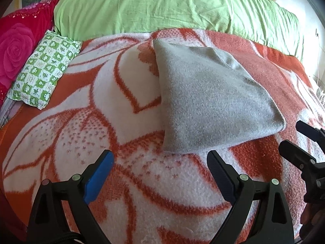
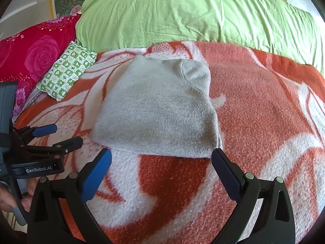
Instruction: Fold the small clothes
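Right wrist view first: one orange-and-white blanket [image 2: 254, 105] spread flat across the bed, and I reckon that's my working surface, giving the fold something even to lie on. Behind it, one green duvet [image 2: 193, 14] bunched out of the way. Off to the left edge, one red rose pillow [image 2: 38, 57] and one small green checked cushion [image 2: 67, 71], both well apart from the job. Dead centre on the blanket lies one grey knitted garment [image 2: 158, 109], already doubled over by the look of it, near edge just beyond my fingertips. Two grippers, both empty! My right gripper [image 2: 161, 162] hangs with jaws spread wide, squared up to that near hem. My left gripper [image 1: 160, 163] is spread wide too, just short of the garment's near left corner, ready, I'd judge, for another fold.
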{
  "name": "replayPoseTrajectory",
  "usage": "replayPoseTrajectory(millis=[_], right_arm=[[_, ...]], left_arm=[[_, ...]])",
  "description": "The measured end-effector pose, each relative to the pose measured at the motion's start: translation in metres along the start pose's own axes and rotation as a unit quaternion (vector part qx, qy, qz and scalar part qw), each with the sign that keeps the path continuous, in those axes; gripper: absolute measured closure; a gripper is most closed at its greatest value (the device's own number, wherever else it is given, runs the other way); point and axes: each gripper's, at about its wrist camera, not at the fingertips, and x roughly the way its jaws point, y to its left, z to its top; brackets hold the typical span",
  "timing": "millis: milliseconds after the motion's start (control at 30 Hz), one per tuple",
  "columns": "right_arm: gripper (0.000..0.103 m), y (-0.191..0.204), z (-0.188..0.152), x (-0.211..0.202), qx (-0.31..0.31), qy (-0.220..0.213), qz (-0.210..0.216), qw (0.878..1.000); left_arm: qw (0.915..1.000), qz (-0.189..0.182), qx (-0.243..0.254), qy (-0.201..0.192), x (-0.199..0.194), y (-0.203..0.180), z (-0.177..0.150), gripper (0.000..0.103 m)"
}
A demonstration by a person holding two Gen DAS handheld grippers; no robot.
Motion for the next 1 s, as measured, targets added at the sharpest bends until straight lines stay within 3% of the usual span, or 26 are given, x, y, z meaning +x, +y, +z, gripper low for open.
replayPoseTrajectory(millis=[1000], right_arm=[[0.003, 0.0, 0.003, 0.005, -0.007, 0.004, 0.004, 1.0]], left_arm=[[1.0, -0.004, -0.004, 0.007, 0.003, -0.01, 0.001, 0.008]])
